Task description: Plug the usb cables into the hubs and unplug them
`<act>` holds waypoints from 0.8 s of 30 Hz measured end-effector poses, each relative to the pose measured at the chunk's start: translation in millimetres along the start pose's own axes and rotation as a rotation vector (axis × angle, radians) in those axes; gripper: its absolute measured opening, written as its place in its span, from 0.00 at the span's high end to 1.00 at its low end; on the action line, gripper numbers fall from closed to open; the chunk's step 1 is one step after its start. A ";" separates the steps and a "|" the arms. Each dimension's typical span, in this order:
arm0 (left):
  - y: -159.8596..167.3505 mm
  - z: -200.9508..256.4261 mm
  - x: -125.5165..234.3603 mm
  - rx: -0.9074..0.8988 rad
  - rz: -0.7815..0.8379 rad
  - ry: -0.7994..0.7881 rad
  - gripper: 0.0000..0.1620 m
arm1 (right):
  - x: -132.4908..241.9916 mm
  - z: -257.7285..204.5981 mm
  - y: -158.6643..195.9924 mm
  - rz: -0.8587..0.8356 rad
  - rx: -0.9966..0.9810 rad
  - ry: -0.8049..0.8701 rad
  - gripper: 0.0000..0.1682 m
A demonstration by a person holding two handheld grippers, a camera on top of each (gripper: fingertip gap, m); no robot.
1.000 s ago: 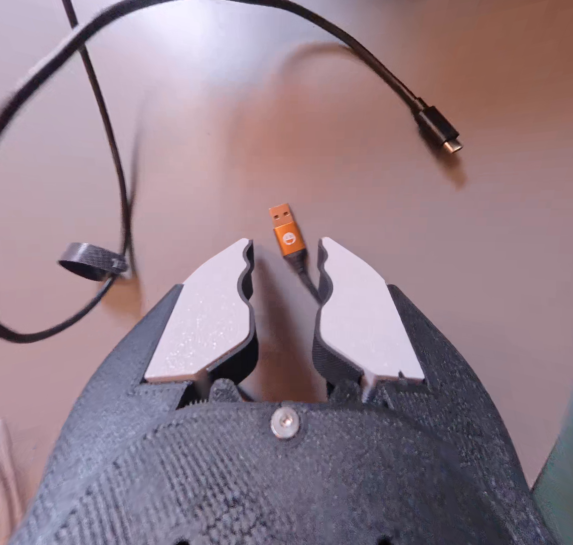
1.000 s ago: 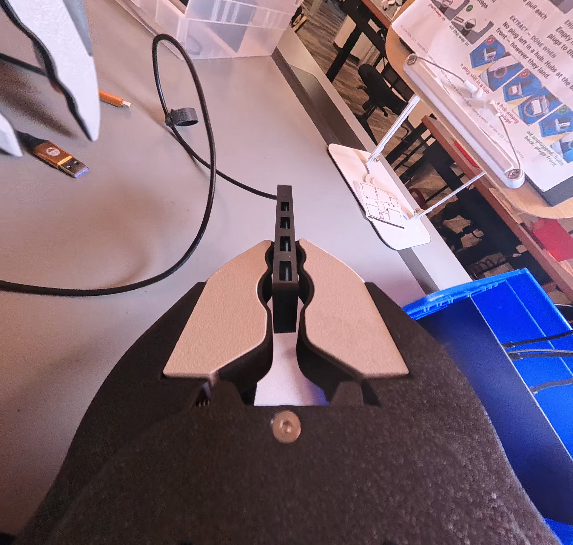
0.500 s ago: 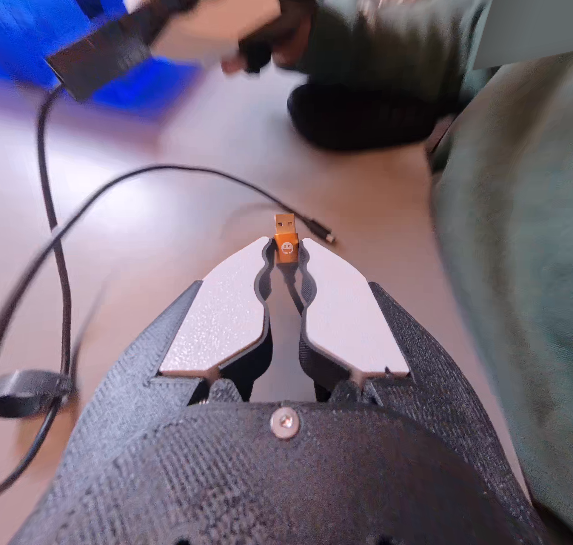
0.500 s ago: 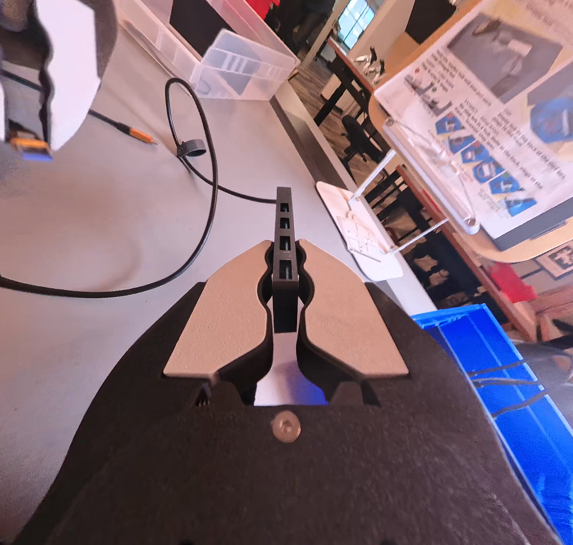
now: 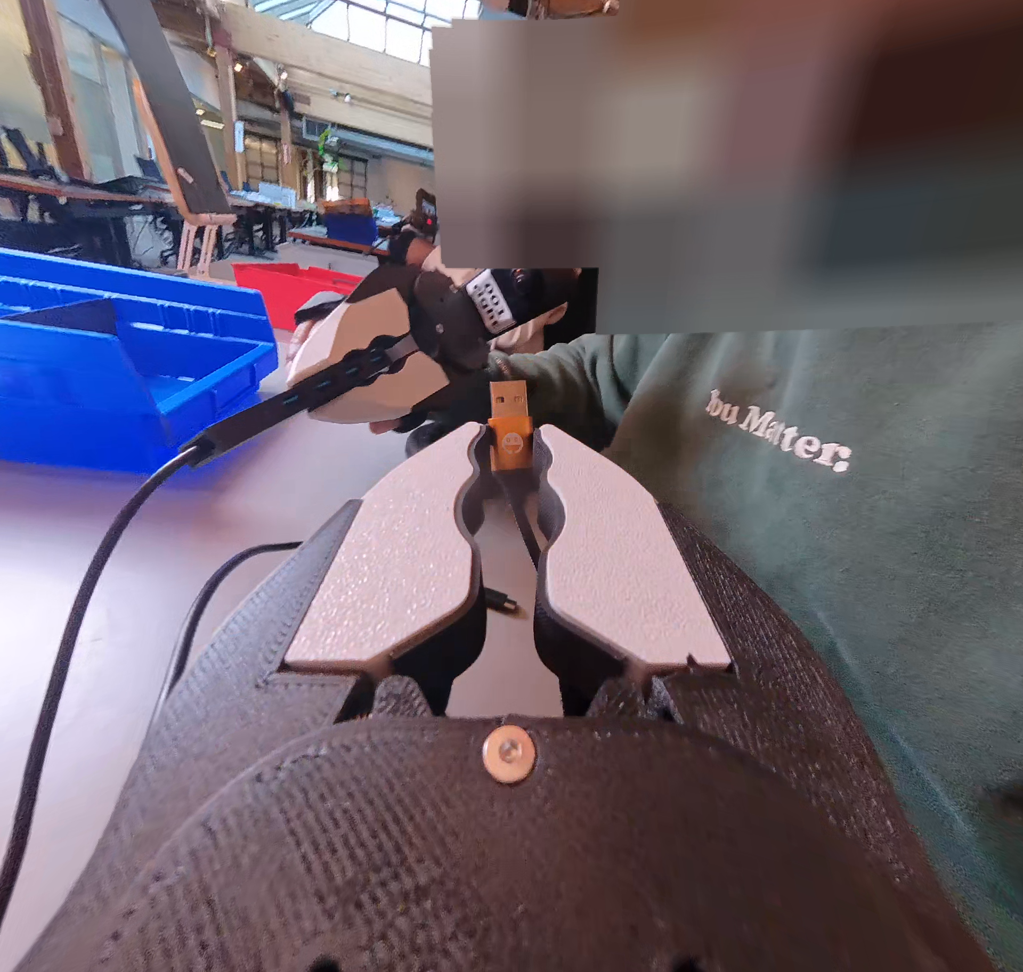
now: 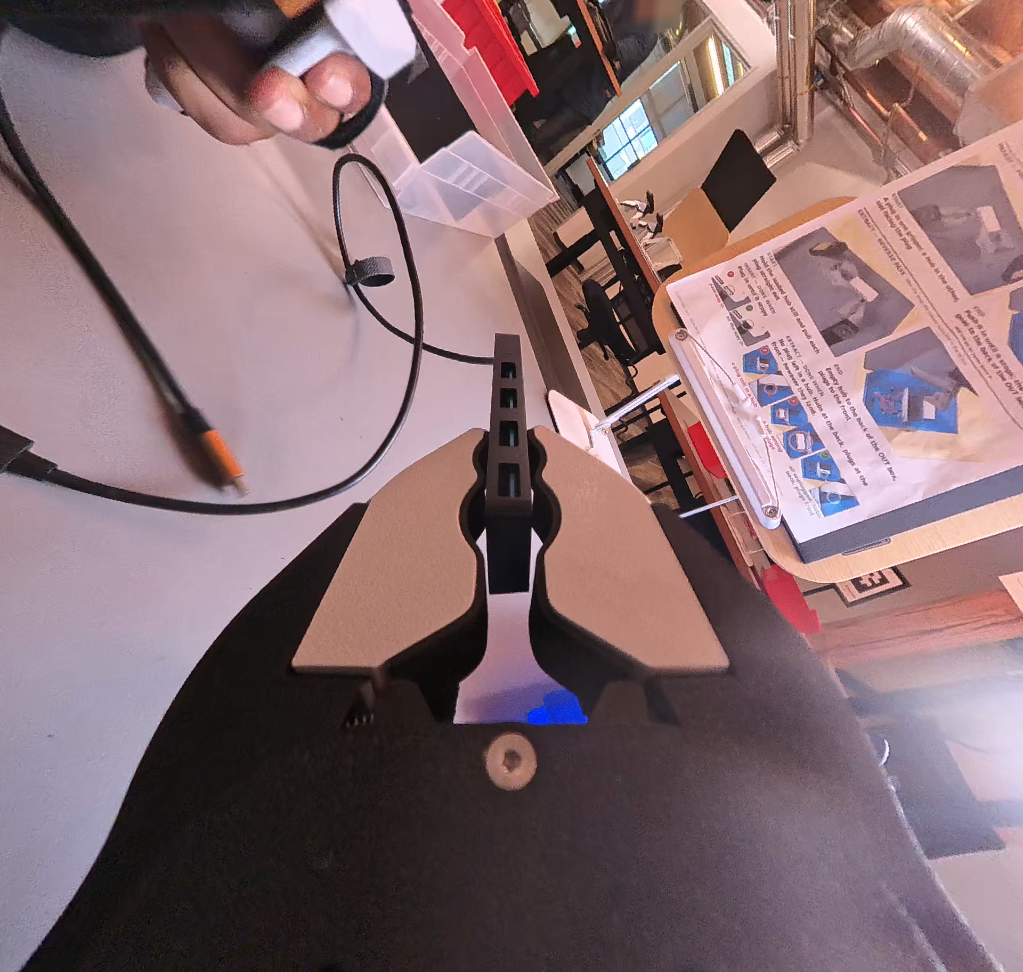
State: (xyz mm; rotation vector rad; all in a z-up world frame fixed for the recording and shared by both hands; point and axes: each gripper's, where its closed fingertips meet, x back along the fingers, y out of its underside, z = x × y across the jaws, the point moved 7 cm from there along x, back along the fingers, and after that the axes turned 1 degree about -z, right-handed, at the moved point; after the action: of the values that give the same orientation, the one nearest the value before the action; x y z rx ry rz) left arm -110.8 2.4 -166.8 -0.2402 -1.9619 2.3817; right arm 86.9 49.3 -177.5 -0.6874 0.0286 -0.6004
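My left gripper [image 5: 510,437] is shut on an orange USB-A plug [image 5: 510,443], held above the table with the metal tip pointing forward. Its black cable runs back between the fingers. My right gripper [image 6: 506,442] is shut on a black multi-port hub [image 6: 508,408] with its row of ports in view. In the left wrist view the right gripper [image 5: 382,370] and hub [image 5: 288,400] are just ahead and left of the plug, apart from it. The hub's black cable [image 6: 387,303] loops over the table.
A blue bin [image 5: 127,348] and a red bin [image 5: 288,287] stand beyond the hub. A person's green sweatshirt [image 5: 830,530] fills the right. A cable end with an orange collar [image 6: 221,458], a clear box [image 6: 459,182] and an instruction sheet on a stand [image 6: 885,364] are nearby. Tip to tip, the grippers are about 12 cm apart.
My left gripper closed on the orange plug, lifted it off the table and swung it up toward the right gripper. The right gripper kept the hub and tilted.
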 end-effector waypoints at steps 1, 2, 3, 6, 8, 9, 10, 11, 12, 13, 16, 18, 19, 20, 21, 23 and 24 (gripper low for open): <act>0.2 -2.5 -1.1 0.004 -0.027 -0.029 0.91 | 0.3 -0.3 -0.7 0.003 0.003 0.000 0.93; 0.1 -5.6 -2.6 0.012 -0.068 -0.066 0.91 | 0.3 -0.9 -1.7 0.005 0.009 0.001 0.93; 0.7 -10.2 -4.8 0.024 -0.130 -0.122 0.91 | 0.0 -2.0 -2.4 0.003 0.018 -0.001 0.93; 3.6 -28.7 -12.0 0.136 -0.307 -0.325 0.91 | -2.7 -7.6 -3.6 -0.015 0.056 -0.012 0.93; 2.9 -36.8 -16.9 0.213 -0.348 -0.382 0.91 | -5.2 -12.1 -3.3 -0.034 0.090 -0.020 0.93; 3.3 -40.7 -18.9 0.219 -0.379 -0.406 0.91 | -6.4 -14.6 -2.9 -0.045 0.111 -0.022 0.93; 4.1 -44.4 -20.6 0.221 -0.411 -0.434 0.91 | -7.5 -16.9 -2.6 -0.057 0.133 -0.022 0.93; 4.7 -46.8 -22.7 0.232 -0.434 -0.441 0.91 | -8.5 -18.9 -2.5 -0.069 0.154 -0.023 0.93; 5.7 -49.2 -24.3 0.251 -0.458 -0.454 0.91 | -9.4 -20.9 -2.5 -0.078 0.173 -0.023 0.93; 7.1 -51.6 -25.4 0.262 -0.486 -0.467 0.91 | -10.0 -22.7 -3.0 -0.085 0.193 -0.022 0.93; 9.6 -55.0 -28.3 0.294 -0.526 -0.459 0.91 | -11.8 -27.9 -4.0 -0.108 0.260 -0.018 0.93; 10.9 -56.0 -28.9 0.298 -0.564 -0.460 0.91 | -12.8 -31.6 -5.2 -0.117 0.313 -0.016 0.93; 11.4 -56.2 -29.0 0.301 -0.580 -0.459 0.91 | -13.3 -33.5 -5.9 -0.121 0.341 -0.014 0.93; 12.1 -56.1 -29.1 0.305 -0.596 -0.453 0.91 | -13.7 -35.5 -6.8 -0.123 0.370 -0.011 0.93; 13.0 -56.3 -28.6 0.310 -0.615 -0.452 0.91 | -14.1 -37.4 -7.7 -0.123 0.396 -0.011 0.93; 14.8 -56.9 -27.6 0.317 -0.656 -0.451 0.91 | -14.6 -41.8 -10.0 -0.114 0.432 -0.018 0.93; 15.9 -57.4 -27.4 0.322 -0.676 -0.450 0.91 | -14.9 -44.3 -11.6 -0.106 0.448 -0.021 0.93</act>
State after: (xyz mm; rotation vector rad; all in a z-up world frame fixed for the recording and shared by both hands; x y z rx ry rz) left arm -74.2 51.4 -190.5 0.8882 -1.3945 2.3171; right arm 58.9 24.0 -207.5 -0.2608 -0.1593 -0.6730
